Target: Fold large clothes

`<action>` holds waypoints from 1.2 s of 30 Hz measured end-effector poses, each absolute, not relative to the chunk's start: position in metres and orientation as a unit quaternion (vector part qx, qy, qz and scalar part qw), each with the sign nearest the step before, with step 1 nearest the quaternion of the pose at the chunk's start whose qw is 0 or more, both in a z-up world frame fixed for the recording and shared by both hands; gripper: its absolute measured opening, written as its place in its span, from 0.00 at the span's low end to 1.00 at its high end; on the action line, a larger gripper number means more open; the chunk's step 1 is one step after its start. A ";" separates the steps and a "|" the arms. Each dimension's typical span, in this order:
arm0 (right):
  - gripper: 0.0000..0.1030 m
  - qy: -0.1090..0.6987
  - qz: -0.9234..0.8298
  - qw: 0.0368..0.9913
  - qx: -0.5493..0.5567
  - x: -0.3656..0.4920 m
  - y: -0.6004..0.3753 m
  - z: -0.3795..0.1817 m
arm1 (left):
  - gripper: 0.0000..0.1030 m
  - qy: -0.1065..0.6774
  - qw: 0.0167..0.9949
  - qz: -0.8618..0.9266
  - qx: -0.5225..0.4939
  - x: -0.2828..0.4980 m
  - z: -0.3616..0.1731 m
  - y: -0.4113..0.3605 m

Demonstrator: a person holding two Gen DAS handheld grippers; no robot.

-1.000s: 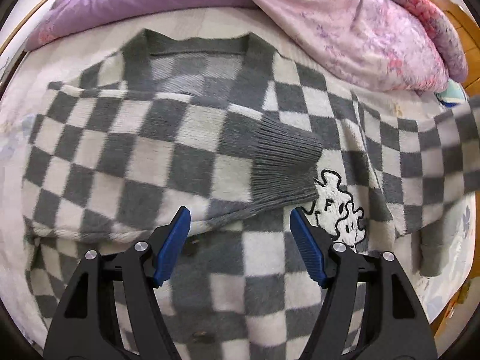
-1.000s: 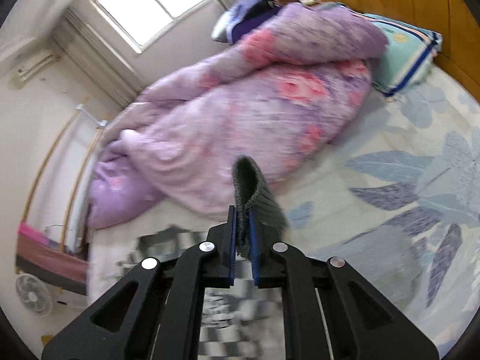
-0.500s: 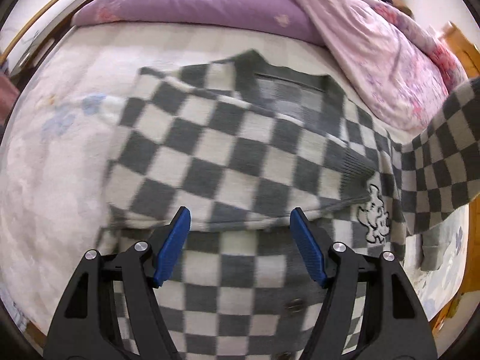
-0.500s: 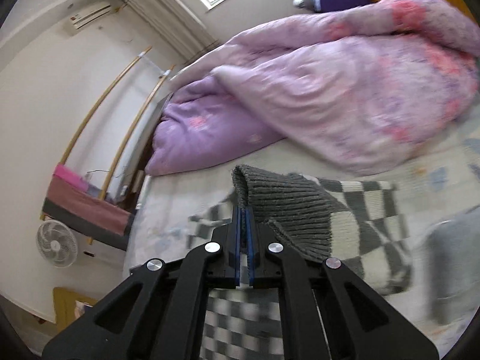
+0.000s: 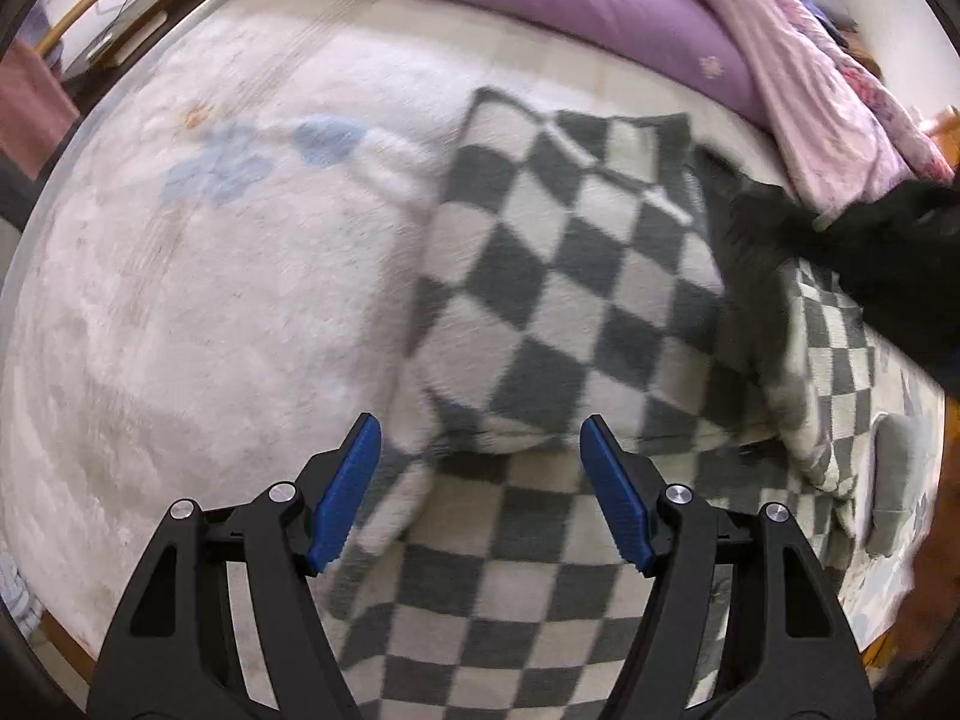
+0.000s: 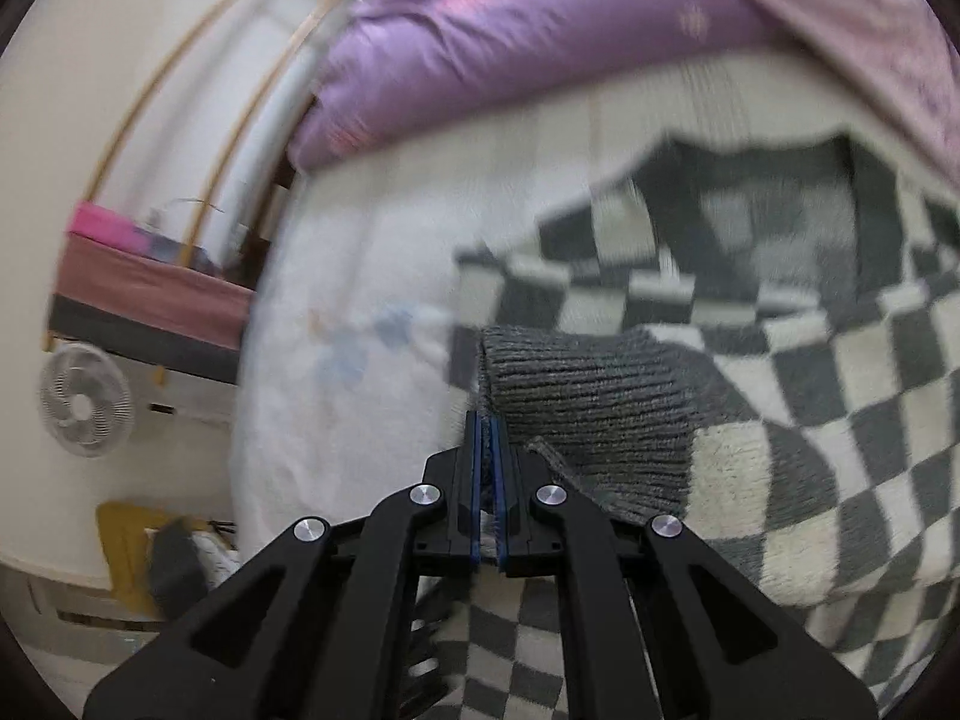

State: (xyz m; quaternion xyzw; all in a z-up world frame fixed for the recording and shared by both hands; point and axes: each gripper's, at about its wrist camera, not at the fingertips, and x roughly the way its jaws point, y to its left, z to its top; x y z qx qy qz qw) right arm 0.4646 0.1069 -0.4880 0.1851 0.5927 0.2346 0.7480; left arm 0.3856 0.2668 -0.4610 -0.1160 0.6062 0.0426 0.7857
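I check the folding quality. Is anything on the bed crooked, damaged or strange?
No damage shows. The checkered cardigan lies unevenly, its folded sleeve bunched at the bottom edge. The right gripper is shut on the grey ribbed cuff, so this fold is unfinished.

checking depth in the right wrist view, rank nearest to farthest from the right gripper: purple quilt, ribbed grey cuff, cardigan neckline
1. ribbed grey cuff, pinched in the right gripper
2. cardigan neckline, beyond it, upper right
3. purple quilt, along the top, past the cardigan

Soft even daylight, heavy motion blur, fisheye bending, dark vignetted corners
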 end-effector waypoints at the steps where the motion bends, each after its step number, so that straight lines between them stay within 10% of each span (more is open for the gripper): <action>1: 0.04 0.600 0.229 0.744 0.186 0.463 0.113 -0.502 | 0.68 0.609 0.783 0.046 -0.118 0.384 -0.465 0.271; 11: 0.15 0.611 0.224 0.706 0.280 0.450 0.082 -0.520 | 0.68 0.619 0.764 0.059 -0.169 0.377 -0.486 0.293; 15: 0.41 0.581 0.204 0.750 0.241 0.454 0.027 -0.496 | 0.68 0.615 0.767 0.042 -0.176 0.396 -0.485 0.277; 36: 0.35 0.580 0.033 0.796 0.170 0.474 -0.213 -0.537 | 0.59 0.634 0.771 0.041 -0.048 0.457 -0.534 0.201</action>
